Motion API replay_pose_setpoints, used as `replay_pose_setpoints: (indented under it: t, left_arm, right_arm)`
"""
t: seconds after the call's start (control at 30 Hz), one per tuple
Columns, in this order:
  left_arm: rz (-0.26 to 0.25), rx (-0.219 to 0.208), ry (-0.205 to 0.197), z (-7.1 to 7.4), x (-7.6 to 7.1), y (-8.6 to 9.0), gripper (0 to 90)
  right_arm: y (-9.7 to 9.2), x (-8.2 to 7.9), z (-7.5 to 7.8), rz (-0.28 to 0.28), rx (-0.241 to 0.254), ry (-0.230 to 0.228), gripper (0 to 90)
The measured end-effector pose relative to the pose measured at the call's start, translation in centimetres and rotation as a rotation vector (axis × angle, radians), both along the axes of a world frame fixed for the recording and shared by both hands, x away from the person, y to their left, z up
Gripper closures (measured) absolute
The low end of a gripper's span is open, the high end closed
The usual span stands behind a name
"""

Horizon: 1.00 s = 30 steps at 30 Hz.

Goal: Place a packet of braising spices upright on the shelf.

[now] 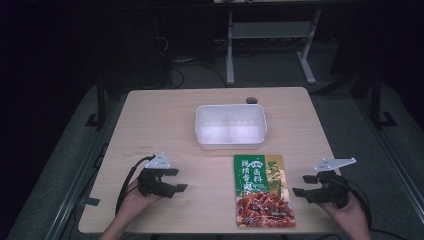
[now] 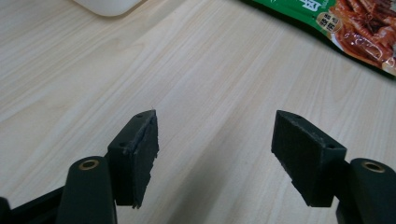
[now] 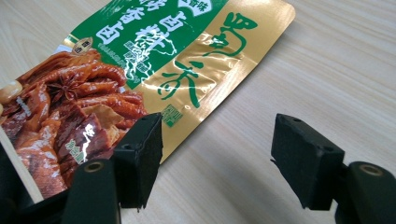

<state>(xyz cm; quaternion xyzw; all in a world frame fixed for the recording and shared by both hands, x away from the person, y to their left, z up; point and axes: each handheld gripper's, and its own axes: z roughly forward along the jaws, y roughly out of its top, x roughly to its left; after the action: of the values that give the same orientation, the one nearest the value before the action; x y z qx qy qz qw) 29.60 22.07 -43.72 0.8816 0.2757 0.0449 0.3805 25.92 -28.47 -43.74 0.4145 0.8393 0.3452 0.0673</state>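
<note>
A flat green, gold and red seasoning packet (image 1: 262, 190) lies on the light wooden table (image 1: 165, 125) near its front edge, right of centre. Behind it stands a white two-part plastic container (image 1: 230, 125), nothing inside. My left gripper (image 1: 175, 180) rests low at the front left, held by a hand, jaws open over bare wood (image 2: 215, 135); the packet's corner (image 2: 355, 28) lies ahead to its right. My right gripper (image 1: 304, 185) sits at the packet's right side, open, nothing between its jaws (image 3: 217, 154); the packet (image 3: 140, 70) lies just ahead and left of them.
A dark round cable port (image 1: 252, 100) sits at the table's back edge behind the container. Black cables (image 1: 125, 185) trail from the left gripper. Beyond the table stand a white desk frame (image 1: 270, 45) and dark floor.
</note>
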Motion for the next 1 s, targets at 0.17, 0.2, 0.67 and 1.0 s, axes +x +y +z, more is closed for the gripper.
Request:
replay_pose_setpoints:
  t: [0.17,0.2,0.67,1.0]
  left_arm:
    - [-0.001,-0.016,0.015,0.2,-0.2,-0.4,37.1]
    - [-0.006,-0.020,0.017,0.3,-0.2,-0.5,38.0]
    - [-0.150,-0.041,0.044,1.9,-1.8,-4.9,67.0]
    - [-0.287,0.060,0.017,2.3,-2.8,-9.6,87.8]
  right_arm:
    - [-0.1,0.2,0.0,-0.014,-0.002,0.000,32.2]
    - [-0.1,0.2,0.0,-0.019,-0.002,0.001,32.0]
    - [-0.2,1.6,0.3,-0.025,-0.032,0.003,29.8]
    - [-0.3,2.8,1.4,-0.020,-0.026,-0.012,29.3]
